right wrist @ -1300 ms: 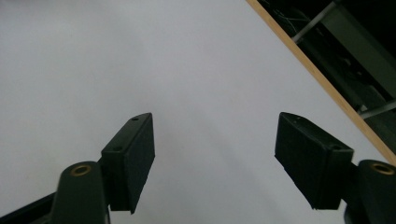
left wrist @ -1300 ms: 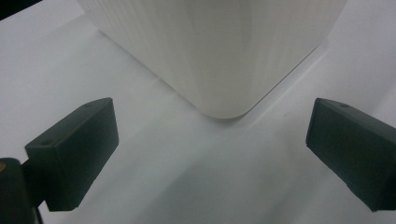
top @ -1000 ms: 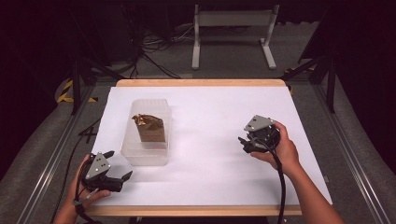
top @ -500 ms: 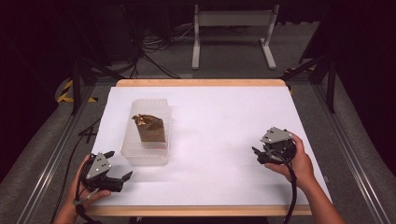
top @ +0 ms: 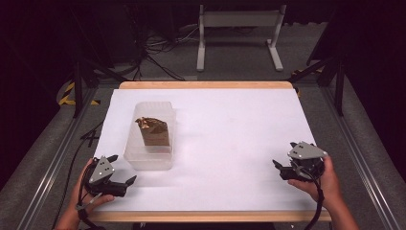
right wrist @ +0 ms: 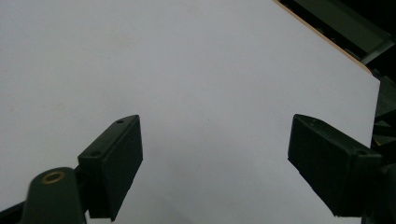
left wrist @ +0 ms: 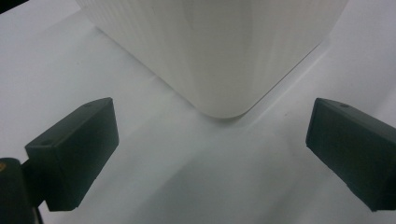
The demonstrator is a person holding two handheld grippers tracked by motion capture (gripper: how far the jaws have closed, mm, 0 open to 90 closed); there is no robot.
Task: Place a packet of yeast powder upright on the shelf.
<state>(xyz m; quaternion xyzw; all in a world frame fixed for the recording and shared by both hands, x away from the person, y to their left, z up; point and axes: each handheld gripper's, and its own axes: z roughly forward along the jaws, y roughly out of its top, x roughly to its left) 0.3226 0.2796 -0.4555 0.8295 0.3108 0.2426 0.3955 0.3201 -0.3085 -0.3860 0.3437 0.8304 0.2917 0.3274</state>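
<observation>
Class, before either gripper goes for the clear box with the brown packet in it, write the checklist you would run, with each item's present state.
1. Left gripper jaws open, nothing between: ok.
2. Right gripper jaws open, having just been opening, nothing between: ok.
3. Clear box flat on the table: ok.
4. Brown packet upright inside the box: ok.
5. Box corner ahead of the left jaws, untouched: ok.
6. Lid on the box: cannot tell.

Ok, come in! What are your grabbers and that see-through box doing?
Both grippers, left and right, open, empty. Clear box upright with brown bag inside. Nothing in the way.
</observation>
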